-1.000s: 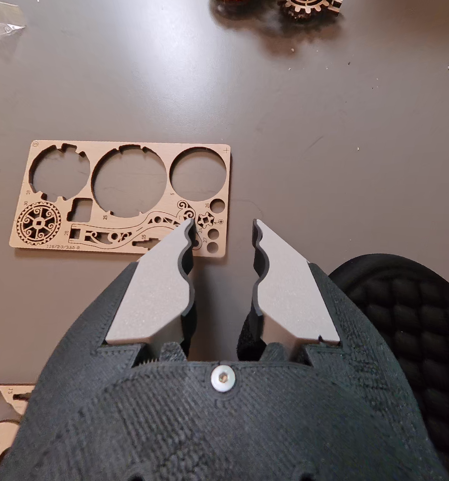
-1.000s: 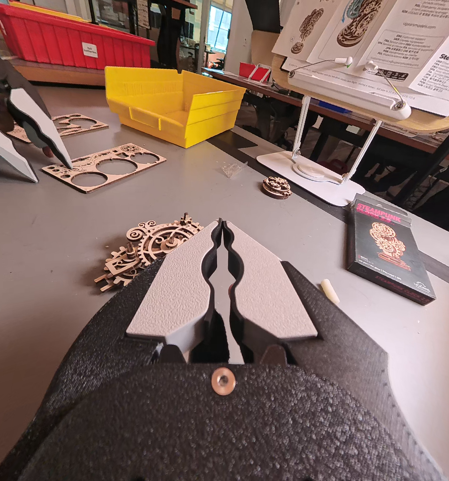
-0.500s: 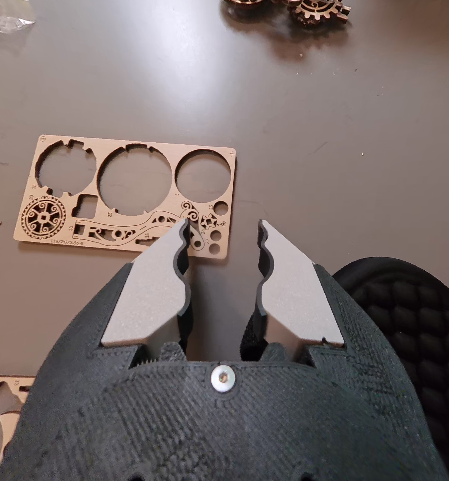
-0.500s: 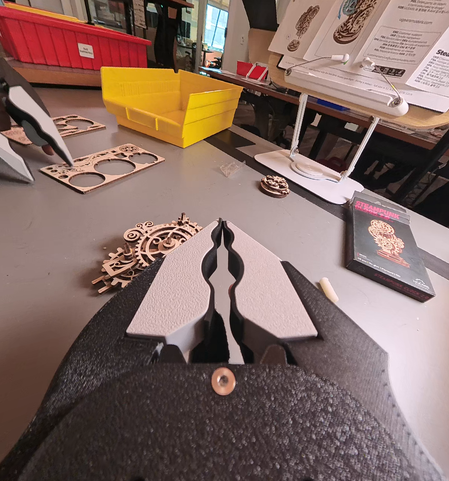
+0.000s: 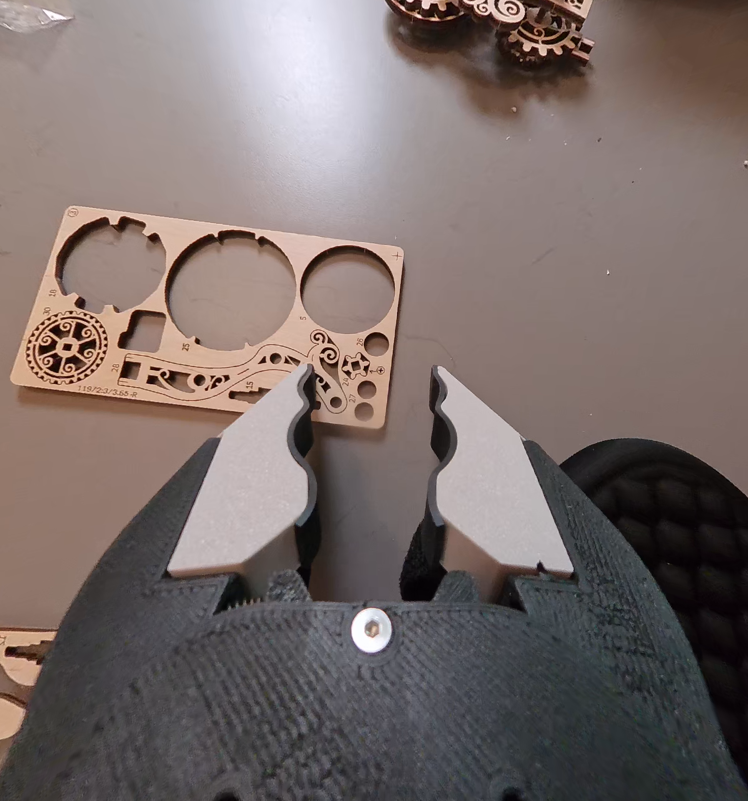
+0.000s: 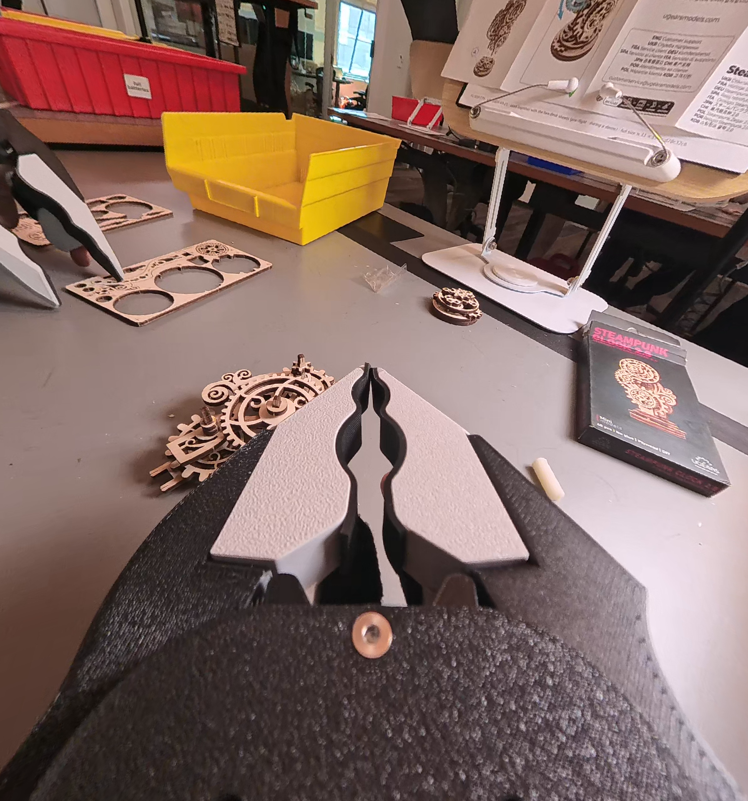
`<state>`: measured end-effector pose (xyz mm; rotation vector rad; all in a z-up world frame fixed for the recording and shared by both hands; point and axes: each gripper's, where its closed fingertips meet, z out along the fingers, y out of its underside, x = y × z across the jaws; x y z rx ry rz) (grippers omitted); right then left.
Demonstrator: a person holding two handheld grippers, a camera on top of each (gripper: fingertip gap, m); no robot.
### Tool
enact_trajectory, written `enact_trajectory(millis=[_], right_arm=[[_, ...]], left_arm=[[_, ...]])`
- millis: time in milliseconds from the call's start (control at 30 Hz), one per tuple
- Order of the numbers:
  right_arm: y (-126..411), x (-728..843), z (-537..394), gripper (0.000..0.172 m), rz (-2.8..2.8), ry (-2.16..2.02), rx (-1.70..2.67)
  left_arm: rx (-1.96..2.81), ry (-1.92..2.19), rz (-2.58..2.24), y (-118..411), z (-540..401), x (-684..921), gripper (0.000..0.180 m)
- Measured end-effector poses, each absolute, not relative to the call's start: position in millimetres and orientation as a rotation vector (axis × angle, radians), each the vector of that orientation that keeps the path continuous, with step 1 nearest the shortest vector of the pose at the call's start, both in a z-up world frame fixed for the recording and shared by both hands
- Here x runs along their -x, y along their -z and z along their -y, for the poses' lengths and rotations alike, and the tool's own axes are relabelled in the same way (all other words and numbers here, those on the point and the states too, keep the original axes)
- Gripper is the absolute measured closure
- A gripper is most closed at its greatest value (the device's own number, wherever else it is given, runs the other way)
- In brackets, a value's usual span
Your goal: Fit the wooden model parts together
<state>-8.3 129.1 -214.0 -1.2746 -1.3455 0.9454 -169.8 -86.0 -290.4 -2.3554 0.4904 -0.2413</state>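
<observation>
The wooden parts sheet (image 5: 216, 320) lies flat on the grey worktop (image 5: 537, 303). The left gripper (image 5: 370, 377) stands wide open and bare over its near right corner, one fingertip above the sheet, the other over worktop. Beyond the sheet, cut by the frame edge, sits the half-built gear model (image 6: 251, 416). The right gripper (image 6: 370, 372), closed on nothing, hides that model's right side. Only the right wrist view shows the yellow bin (image 6: 285, 173) behind the sheet and the black box (image 6: 645, 411) far right of it

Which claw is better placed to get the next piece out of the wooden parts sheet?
Probably the left claw: it is open, with one fingertip over the wooden sheet. The right claw is shut, beside the gear assembly, away from the sheet.
</observation>
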Motion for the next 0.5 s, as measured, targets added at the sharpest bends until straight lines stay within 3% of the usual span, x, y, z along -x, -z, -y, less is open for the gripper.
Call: enact_trajectory(millis=[500], right_arm=[[214.3, 8.2, -129.9, 0.172, 1.343, -0.949, 1.283]], left_arm=[[2.340, 0.237, -0.493, 290.4, 85.7, 169.9, 0.130]])
